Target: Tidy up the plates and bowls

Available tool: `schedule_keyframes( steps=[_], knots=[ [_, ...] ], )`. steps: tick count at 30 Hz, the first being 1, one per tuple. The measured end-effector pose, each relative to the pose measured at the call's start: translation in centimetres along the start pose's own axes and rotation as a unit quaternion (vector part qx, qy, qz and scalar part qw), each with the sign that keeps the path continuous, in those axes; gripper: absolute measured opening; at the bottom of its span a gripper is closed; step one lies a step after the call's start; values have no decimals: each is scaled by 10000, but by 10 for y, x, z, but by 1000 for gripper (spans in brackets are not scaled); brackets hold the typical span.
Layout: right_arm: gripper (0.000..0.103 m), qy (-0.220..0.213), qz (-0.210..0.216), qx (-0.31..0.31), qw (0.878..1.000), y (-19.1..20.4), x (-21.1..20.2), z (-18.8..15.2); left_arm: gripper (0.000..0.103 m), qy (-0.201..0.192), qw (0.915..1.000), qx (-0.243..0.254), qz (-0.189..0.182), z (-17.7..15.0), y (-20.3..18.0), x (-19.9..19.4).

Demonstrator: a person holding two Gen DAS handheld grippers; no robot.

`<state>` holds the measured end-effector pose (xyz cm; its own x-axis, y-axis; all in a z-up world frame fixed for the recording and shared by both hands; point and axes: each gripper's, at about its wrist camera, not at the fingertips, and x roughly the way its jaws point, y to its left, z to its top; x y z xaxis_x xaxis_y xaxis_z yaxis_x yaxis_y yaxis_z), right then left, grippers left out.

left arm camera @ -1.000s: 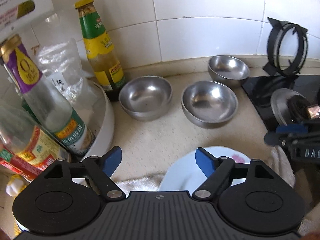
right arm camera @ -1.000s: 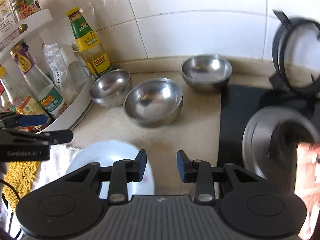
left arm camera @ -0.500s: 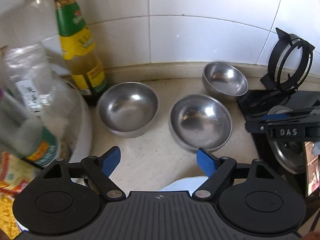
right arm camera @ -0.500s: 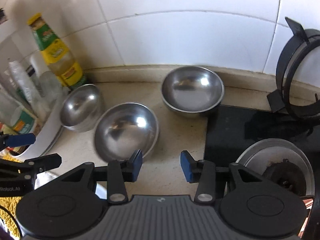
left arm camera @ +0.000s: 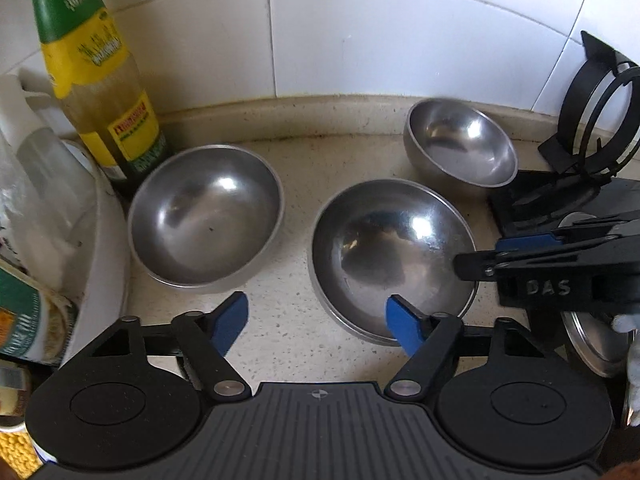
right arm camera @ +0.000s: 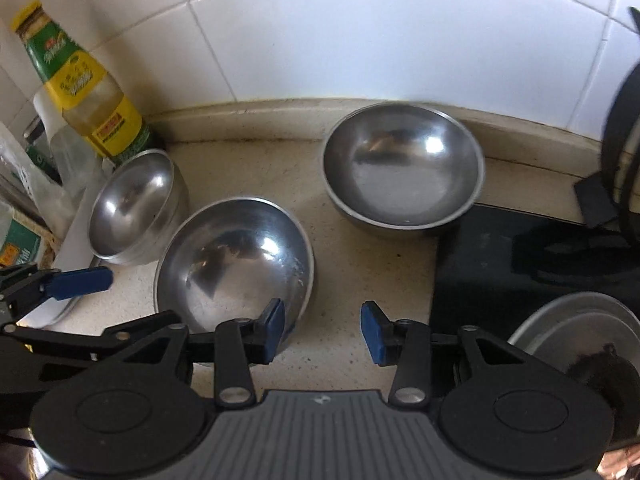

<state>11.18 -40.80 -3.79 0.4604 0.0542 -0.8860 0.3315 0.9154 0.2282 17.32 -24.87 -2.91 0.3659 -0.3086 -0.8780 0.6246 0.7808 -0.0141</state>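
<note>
Reaching for bowls: three steel bowls sat apart on a speckled counter as two hand-held grippers came in over the near edge.
Middle bowl: the middle bowl (left arm camera: 394,258) lay nearest both grippers, empty and upright, clear of its neighbours.
Left bowl: the left bowl (left arm camera: 206,216) stood just beside a green-and-yellow sauce bottle (left arm camera: 94,76) and the white rack (left arm camera: 110,240) at far left.
Far bowl: the far bowl (right arm camera: 402,170) rested near the tiled wall, its right side close to the black hob (right arm camera: 520,264).
Left gripper: the left gripper (left arm camera: 316,326) was closing with nothing between its blue pads; its right pad overlapped the middle bowl's near rim in view, though contact could not be told.
Right gripper: the right gripper (right arm camera: 322,330) hung with jaws apart and empty, over bare counter just right of the middle bowl.
Doing it well: a rim pinch looked the likely grip, one pad inside the wall and one outside, seated deep before closing, since polished steel would probably slip.
Sharing the work: each gripper was best given a different bowl, so the two did not meet over the middle one.
Hazard: the bottle stood close enough that a wide approach to the left bowl could knock it.
</note>
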Motion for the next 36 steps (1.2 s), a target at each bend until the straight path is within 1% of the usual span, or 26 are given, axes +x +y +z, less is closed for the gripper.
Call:
schedule_keyframes(
  steps=[2, 4, 5, 6, 7, 8, 9, 13, 15, 21, 25, 29, 34, 36],
  knots=[
    [61, 77, 25, -33, 10000, 0, 7, 1, 76, 50, 10000, -1, -57, -1, -1, 5],
    [61, 144, 58, -17, 9999, 0, 13, 2, 71, 127, 9999, -48, -58, -1, -1, 11],
    [61, 171, 64, -3, 9998, -1, 16, 2, 66, 172, 9998, -95, -80, -2, 0, 15],
    [60, 195, 94, 0, 9998, -1, 18, 3, 65, 198, 9996, -140, -115, -1, 0, 18],
    [58, 208, 120, 9, 9997, -1, 19, 3, 62, 221, 9995, -178, -127, 0, 1, 21],
    [54, 217, 143, 6, 9997, -1, 19, 3, 57, 229, 9995, -192, -130, 1, 1, 22],
    [53, 231, 158, -9, 9996, -1, 19, 3, 53, 243, 9994, -178, -147, 1, 1, 23],
    [41, 352, 319, -24, 9989, 3, 24, 2, 47, 278, 9994, -71, -178, -1, -3, 26],
    [41, 361, 340, -55, 9988, 6, 26, 1, 45, 324, 9993, -52, -204, -2, -4, 29],
    [40, 467, 456, 26, 9979, 3, 26, 1, 42, 296, 9993, 83, -211, -3, -9, 28],
    [40, 532, 477, 85, 9974, 2, 24, -2, 42, 330, 9992, 97, -226, -5, -12, 25],
    [40, 582, 482, 63, 9971, 1, 17, -6, 42, 326, 9988, 289, -221, -10, -20, 20],
    [40, 601, 535, -5, 9968, 3, 6, -13, 43, 267, 9984, 400, -301, -16, -25, 9],
    [40, 595, 495, -43, 9970, 4, 5, -17, 43, 283, 9982, 423, -324, -18, -26, 7]
  ],
)
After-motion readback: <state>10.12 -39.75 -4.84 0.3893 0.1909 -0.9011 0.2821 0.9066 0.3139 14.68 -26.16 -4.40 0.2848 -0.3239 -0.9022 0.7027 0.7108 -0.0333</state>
